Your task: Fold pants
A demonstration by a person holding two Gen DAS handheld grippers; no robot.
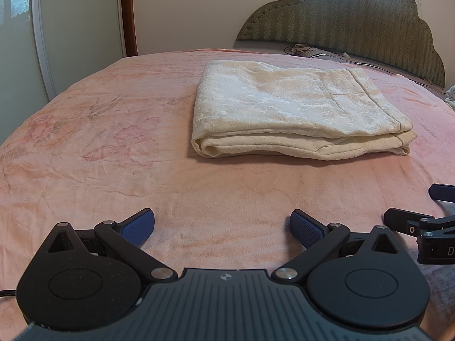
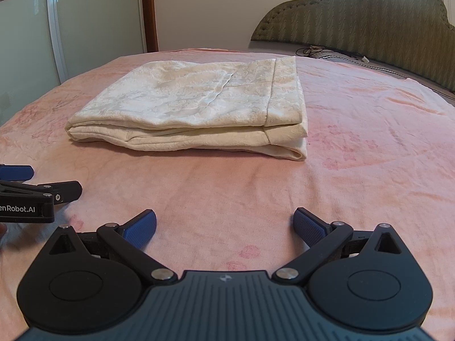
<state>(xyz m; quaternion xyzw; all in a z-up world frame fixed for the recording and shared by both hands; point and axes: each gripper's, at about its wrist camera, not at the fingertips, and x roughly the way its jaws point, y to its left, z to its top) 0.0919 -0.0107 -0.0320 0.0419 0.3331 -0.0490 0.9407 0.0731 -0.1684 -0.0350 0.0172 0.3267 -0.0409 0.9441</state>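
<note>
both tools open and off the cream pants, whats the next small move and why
Probably nothing more than easing both tools back. The cream pants already lie as a neat folded stack on the pink bedspread, and the left tool and right tool are open, empty and short of the stack's near edge.

Soft daylight, sharp focus (fisheye-bent edges)

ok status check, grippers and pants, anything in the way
Left gripper open, empty. Right gripper open, empty. Cream pants folded flat on pink bedspread, untouched. Nothing between grippers and pants.
</note>
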